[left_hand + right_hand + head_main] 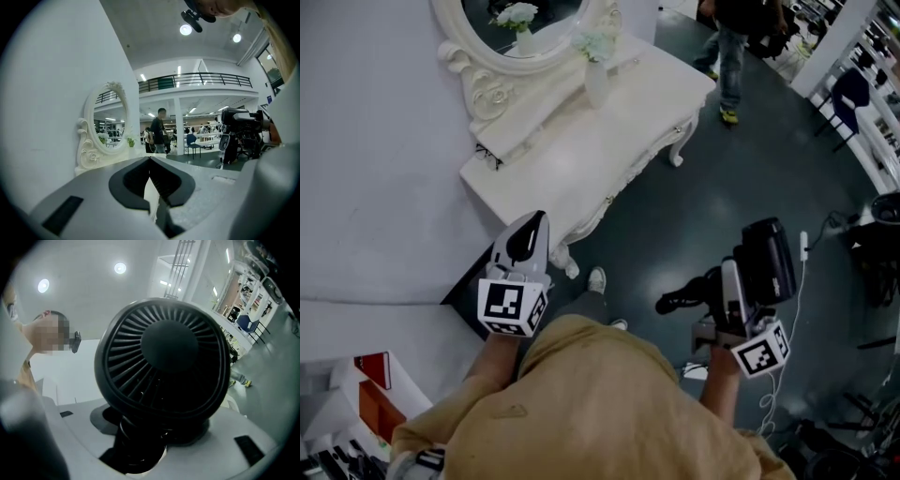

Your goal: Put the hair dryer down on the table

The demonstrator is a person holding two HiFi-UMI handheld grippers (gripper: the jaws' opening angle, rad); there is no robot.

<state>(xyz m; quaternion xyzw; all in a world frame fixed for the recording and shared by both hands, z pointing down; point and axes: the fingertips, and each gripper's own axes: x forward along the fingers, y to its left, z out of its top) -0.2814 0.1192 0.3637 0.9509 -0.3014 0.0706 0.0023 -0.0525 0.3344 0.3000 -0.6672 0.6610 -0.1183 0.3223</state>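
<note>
A black hair dryer hangs over the dark floor, to the right of the white dressing table. My right gripper is shut on its handle. In the right gripper view its round rear grille fills the picture, and the handle runs down between the jaws of the right gripper. My left gripper hovers by the table's near corner. It is shut, with nothing between its pads; in its own view the left gripper faces the table's oval mirror.
On the table stand an oval mirror and a white vase of flowers. A person stands past the table's far end. A white cable trails on the floor at right. Red and white boxes sit at lower left.
</note>
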